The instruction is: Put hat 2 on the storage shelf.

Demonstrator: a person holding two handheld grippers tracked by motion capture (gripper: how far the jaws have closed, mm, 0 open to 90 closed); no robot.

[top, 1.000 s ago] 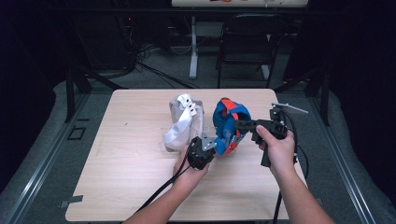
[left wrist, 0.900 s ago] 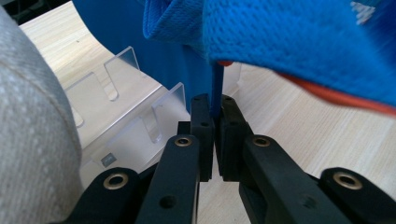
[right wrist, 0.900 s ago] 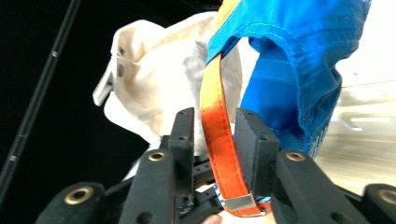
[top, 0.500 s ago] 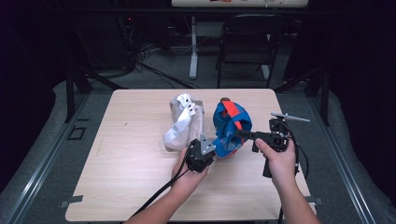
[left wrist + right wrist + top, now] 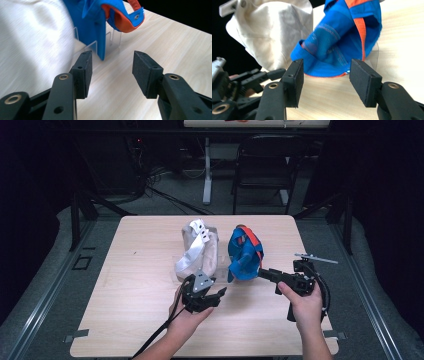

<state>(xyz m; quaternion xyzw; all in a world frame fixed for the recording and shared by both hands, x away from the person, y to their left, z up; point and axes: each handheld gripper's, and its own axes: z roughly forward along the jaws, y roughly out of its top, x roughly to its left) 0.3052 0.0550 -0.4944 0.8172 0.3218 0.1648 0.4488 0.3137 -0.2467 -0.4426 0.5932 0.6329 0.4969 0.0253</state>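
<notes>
On the desk [image 5: 125, 320], just past its centre, the blue cap [image 5: 244, 254] sits propped on a clear stand [image 5: 113, 40], with the white cap [image 5: 197, 251] touching it at nine o'clock. You appear to have just let go of the blue cap: both tools have just been opening, and nothing lies between either pair of pads.

Your left tool [image 5: 216, 296] hovers near the cap's lower edge, at about seven o'clock from it, jaws spread wide; in the left gripper view the cap's blue fabric hangs down ahead of the left pad, apart from it, and the orange-lined strap arches above at one o'clock. Your right tool [image 5: 263, 273] points in from four o'clock, jaws fully released, its tips just beside the cap's rim; in the right gripper view [image 5: 324, 83] the blue brim lies straight ahead between and just beyond the pads, without touching them.

Judging by this, the placing or shaping step looks finished and the withdrawal is in hand. Your next move calls for drawing both tools straight back toward six o'clock, keeping the jaws wide so no pad snags the brim or strap and tips the cap off its stand or nudges the white one.
</notes>
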